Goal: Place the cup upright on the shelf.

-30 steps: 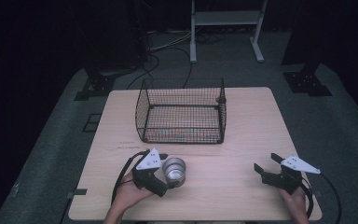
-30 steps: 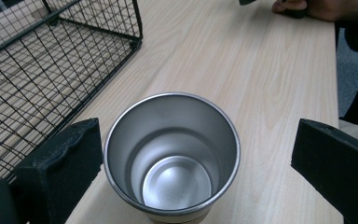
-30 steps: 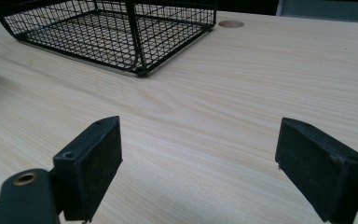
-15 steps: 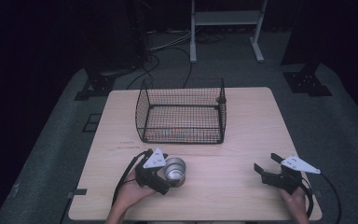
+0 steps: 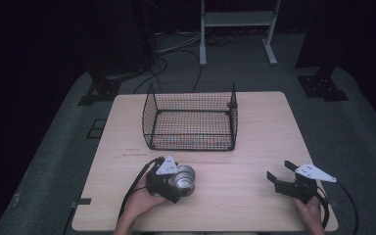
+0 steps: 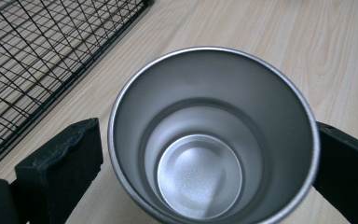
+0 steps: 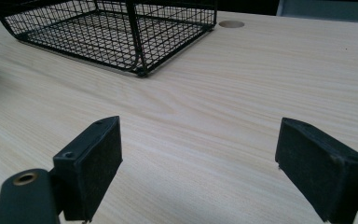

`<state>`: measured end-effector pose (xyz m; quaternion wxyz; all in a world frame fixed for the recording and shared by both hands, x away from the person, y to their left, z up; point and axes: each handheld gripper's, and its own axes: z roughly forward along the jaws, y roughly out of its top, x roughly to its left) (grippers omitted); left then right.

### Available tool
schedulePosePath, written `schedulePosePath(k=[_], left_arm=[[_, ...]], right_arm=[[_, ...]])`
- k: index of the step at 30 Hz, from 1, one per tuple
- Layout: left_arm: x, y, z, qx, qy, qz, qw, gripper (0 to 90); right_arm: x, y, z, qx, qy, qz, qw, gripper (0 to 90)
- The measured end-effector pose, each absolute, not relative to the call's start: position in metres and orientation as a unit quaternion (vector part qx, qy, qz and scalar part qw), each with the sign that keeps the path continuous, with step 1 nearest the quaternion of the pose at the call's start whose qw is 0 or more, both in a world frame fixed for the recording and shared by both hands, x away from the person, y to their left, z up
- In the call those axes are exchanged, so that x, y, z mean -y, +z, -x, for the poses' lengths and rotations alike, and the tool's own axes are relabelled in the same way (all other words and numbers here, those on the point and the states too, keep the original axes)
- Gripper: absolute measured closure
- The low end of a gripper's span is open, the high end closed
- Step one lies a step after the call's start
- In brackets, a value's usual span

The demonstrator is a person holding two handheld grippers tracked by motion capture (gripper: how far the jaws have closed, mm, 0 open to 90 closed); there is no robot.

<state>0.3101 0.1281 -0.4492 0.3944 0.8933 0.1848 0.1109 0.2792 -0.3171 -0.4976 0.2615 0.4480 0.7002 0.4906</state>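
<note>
A shiny metal cup [image 5: 184, 178] sits near the table's front left, its open mouth facing up. In the left gripper view I look straight down into the cup [image 6: 200, 140], with a black jaw pressed against each side of its rim. My left gripper [image 5: 180, 183] is shut on it, held by a hand from below. My right gripper [image 5: 278, 170] rests at the front right of the table, open, with only bare wood between its pads [image 7: 98, 163].
A black wire basket [image 5: 191, 132] stands at the middle back of the wooden table [image 5: 264, 127], just beyond the cup; its mesh appears as basket [image 6: 28, 60] and basket [image 7: 112, 32]. Cables and stand feet lie on the floor behind.
My left gripper slid a little forward so its jaws came around the cup and closed on it. The right gripper has stayed put.
</note>
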Motion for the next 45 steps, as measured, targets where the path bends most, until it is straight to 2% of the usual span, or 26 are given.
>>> schedulePosePath(k=[10, 21, 31, 45], left_arm=[[-0.123, -0.457, -0.315, -0.183, 0.105, -0.902, 0.377, 1.4], [-0.123, -0.457, -0.315, -0.165, 0.1, -0.902, 0.386, 14.6], [-0.125, -0.452, -0.319, -0.166, 0.091, -0.897, 0.399, 15.8], [-0.129, -0.424, -0.323, -0.168, 0.099, -0.881, 0.432, 16.0]], right_arm=[[0.317, -0.498, -0.279, -0.7, 0.491, -0.448, 0.261, 13.8], [0.317, -0.498, -0.279, -0.701, 0.491, -0.447, 0.261, 13.8], [0.317, -0.498, -0.279, -0.7, 0.491, -0.448, 0.261, 13.8], [0.318, -0.498, -0.279, -0.701, 0.494, -0.446, 0.258, 13.8]])
